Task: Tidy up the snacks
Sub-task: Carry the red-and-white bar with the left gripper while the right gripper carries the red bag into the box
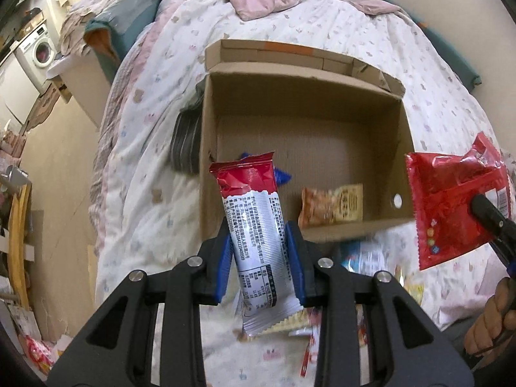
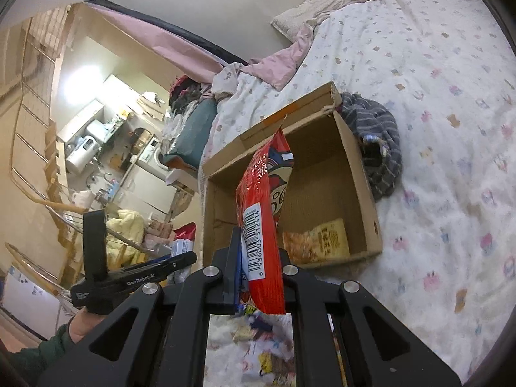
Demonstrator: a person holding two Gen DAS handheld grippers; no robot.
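Observation:
An open cardboard box (image 1: 404,135) stands on the bed; it also shows in the right wrist view (image 2: 361,180). Inside lie an orange snack packet (image 1: 332,206), also seen from the right wrist (image 2: 317,242), and a blue wrapper (image 1: 282,175). My left gripper (image 1: 260,254) is shut on a red-and-silver snack bar (image 1: 254,235), held upright over the box's near-left corner. My right gripper (image 2: 259,264) is shut on a red snack bag (image 2: 262,213) above the box's near edge; that bag shows in the left wrist view (image 1: 451,206) at the right.
Several loose snack packets (image 1: 364,258) lie on the quilt (image 2: 451,129) in front of the box. A grey striped cloth (image 2: 380,142) lies against the box's side. The bed's left edge drops to the floor (image 1: 61,174). A pillow (image 2: 306,16) lies far back.

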